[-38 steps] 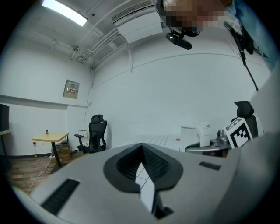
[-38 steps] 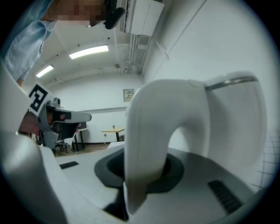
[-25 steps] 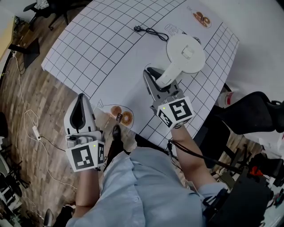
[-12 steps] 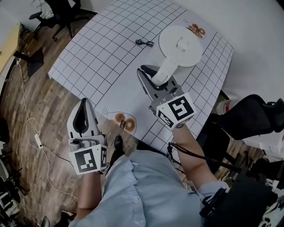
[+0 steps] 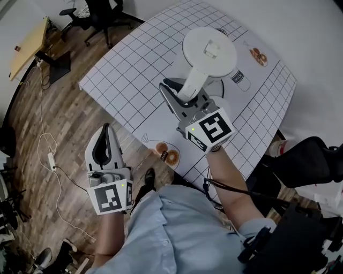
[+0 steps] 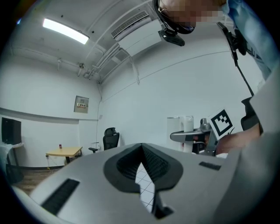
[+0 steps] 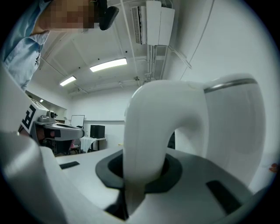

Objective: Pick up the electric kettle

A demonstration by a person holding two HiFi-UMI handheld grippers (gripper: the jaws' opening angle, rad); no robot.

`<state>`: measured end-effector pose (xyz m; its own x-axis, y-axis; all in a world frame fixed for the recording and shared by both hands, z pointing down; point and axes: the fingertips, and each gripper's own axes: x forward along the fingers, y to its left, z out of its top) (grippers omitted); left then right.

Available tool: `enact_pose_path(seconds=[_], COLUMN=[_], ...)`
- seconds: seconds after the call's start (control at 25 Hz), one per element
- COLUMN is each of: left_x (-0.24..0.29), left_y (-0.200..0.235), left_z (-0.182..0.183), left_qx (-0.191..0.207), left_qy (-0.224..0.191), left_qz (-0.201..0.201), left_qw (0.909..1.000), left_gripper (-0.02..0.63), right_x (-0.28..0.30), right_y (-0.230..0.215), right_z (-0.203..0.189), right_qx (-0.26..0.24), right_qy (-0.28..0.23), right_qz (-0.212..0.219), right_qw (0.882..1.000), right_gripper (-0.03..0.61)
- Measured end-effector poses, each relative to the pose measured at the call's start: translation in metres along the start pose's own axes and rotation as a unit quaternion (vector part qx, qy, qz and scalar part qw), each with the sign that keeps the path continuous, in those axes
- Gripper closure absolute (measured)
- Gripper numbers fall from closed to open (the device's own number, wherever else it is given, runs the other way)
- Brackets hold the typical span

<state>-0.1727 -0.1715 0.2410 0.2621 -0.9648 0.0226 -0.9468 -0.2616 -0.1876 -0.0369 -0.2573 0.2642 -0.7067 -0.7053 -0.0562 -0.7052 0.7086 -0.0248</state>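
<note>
Kettle (image 5: 209, 51) is higher than a second ago, up off the grid table (image 5: 128, 69). My right gripper (image 5: 179, 95) squeezes its white handle (image 7: 146, 135). My left gripper (image 5: 103, 136) is pinched together on nothing, over the wood floor (image 5: 48, 123). Office chairs (image 5: 99, 13) stand beyond the table.

The kettle (image 5: 209, 51) is smooth, glossy white plastic with a thin metal band (image 7: 227, 84). The left gripper (image 5: 103, 134) and right gripper (image 5: 185, 93) are matt grey plastic. The table (image 5: 134, 69) cover looks like matt paper; the floor (image 5: 48, 123) is wood.
</note>
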Motion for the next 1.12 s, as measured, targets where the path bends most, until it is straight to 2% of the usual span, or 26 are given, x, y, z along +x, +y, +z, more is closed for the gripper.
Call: enact_pose_path(seconds=[0.16,0.4,0.72,0.84,0.96,1.12], left_x=[0.000,0.003,-0.007,-0.009,-0.008,-0.008], left_y=[0.004,0.006,0.009,0.006,0.000,-0.005], left_z=[-0.004,-0.019,-0.046,-0.051,-0.053,-0.053], left_qx=[-0.007,-0.014,-0.020,-0.021,-0.022,-0.023], left_qy=[0.016,0.031,0.067,0.072,0.073,0.073], left_qz=[0.002,0.001,0.000,-0.002,-0.008,-0.014], left_qw=[0.9999,0.9994,0.9976,0.9972,0.9971,0.9970], left_gripper=[0.614,0.614,0.614,0.614,0.614,0.614], right_x=[0.021,0.041,0.043,0.041,0.039,0.037], right_y=[0.013,0.020,0.025,0.029,0.034,0.036], right_z=[-0.015,-0.061,-0.108,-0.122,-0.123,-0.122], right_qx=[0.009,0.016,0.041,0.030,-0.009,-0.025], right_qy=[0.010,0.037,0.059,0.068,0.050,0.039], right_qz=[0.031,0.057,0.049,0.050,0.061,0.055], right_qw=[0.999,0.998,0.996,0.996,0.997,0.997], right_gripper=[0.534,0.532,0.532,0.532,0.532,0.531])
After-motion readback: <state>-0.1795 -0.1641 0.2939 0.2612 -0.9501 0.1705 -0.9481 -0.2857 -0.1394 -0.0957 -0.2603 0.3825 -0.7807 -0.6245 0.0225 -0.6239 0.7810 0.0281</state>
